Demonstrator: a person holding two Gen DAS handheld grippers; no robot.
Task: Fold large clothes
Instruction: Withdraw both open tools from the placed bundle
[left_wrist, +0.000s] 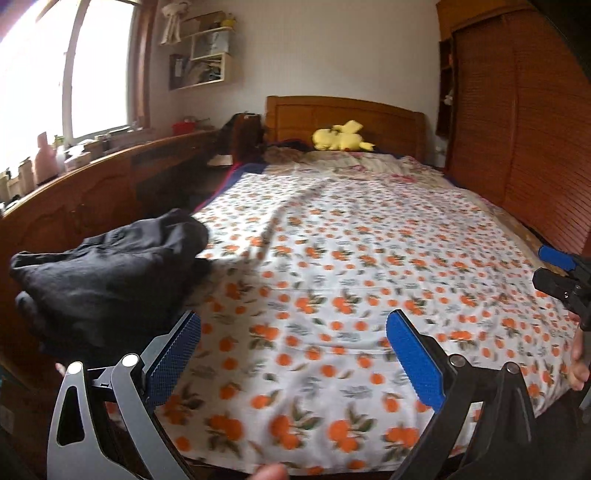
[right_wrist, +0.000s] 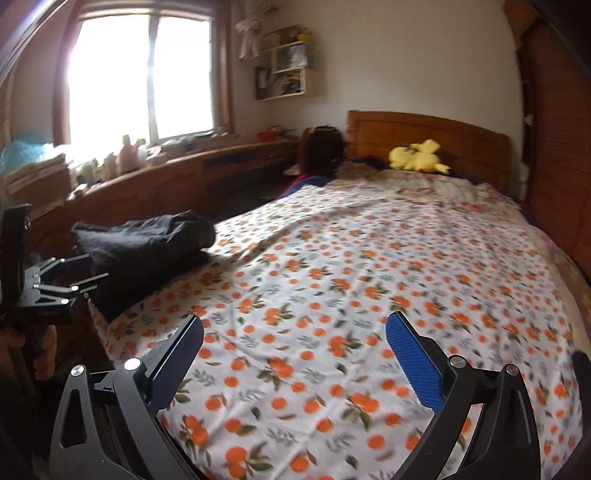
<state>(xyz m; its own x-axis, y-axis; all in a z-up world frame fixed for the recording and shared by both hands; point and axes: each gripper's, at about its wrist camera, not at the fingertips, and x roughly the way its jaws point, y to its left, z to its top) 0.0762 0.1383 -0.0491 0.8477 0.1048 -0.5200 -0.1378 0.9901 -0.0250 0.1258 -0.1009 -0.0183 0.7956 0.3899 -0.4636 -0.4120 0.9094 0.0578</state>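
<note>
While both the left hand-held gripper (left_wrist: 293, 354) and the right hand-held gripper (right_wrist: 295, 350) are hovering wide open and gripping nothing, the black garment (left_wrist: 110, 273) is lying crumpled in a rumpled heap on the bed's (left_wrist: 369, 258) left front corner.

My left tool (left_wrist: 293, 354) and right tool (right_wrist: 295, 356) each show black angular linkage arms with round silver pivot screws and ribbed blue fingers (left_wrist: 415, 363), and bare skin of a hand (left_wrist: 580, 354) grips the handle at the edge.
</note>
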